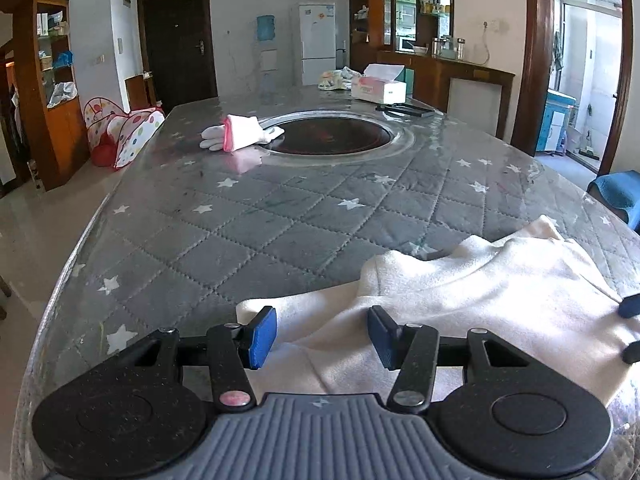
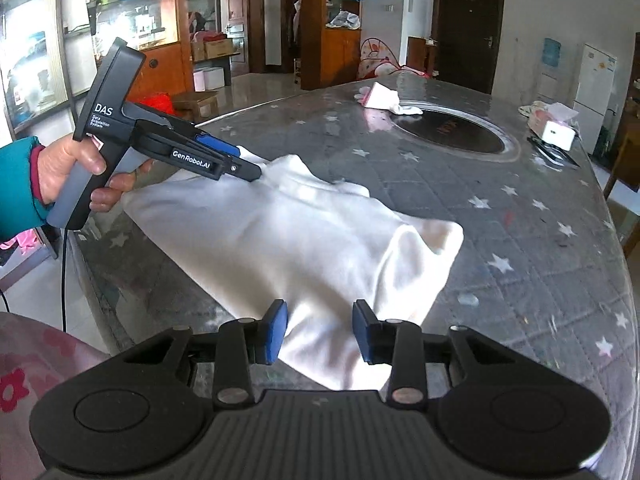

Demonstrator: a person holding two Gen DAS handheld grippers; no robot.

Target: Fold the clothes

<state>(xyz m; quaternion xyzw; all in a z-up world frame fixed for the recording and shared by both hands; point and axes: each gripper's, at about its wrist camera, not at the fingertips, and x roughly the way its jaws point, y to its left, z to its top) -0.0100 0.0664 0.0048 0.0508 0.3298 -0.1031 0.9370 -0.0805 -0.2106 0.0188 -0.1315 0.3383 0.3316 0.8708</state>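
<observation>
A white garment (image 2: 304,232) lies partly folded on the quilted grey star-print table cover (image 2: 500,216); it also shows in the left wrist view (image 1: 480,300). My left gripper (image 1: 322,336) is open with its blue pads (image 1: 262,336) astride the garment's near edge; in the right wrist view it (image 2: 250,164) rests at the garment's far left corner. My right gripper (image 2: 320,334) is open, its blue pads (image 2: 276,332) either side of the garment's near corner. Its fingertips (image 1: 630,306) show at the right edge of the left wrist view.
A small white-and-pink folded garment (image 1: 240,134) lies by the round dark inset (image 1: 332,134) at the table's middle. A tissue box (image 1: 380,86) and a bundle of cloth (image 1: 336,78) sit at the far end. A blue chair (image 1: 618,192) stands at right.
</observation>
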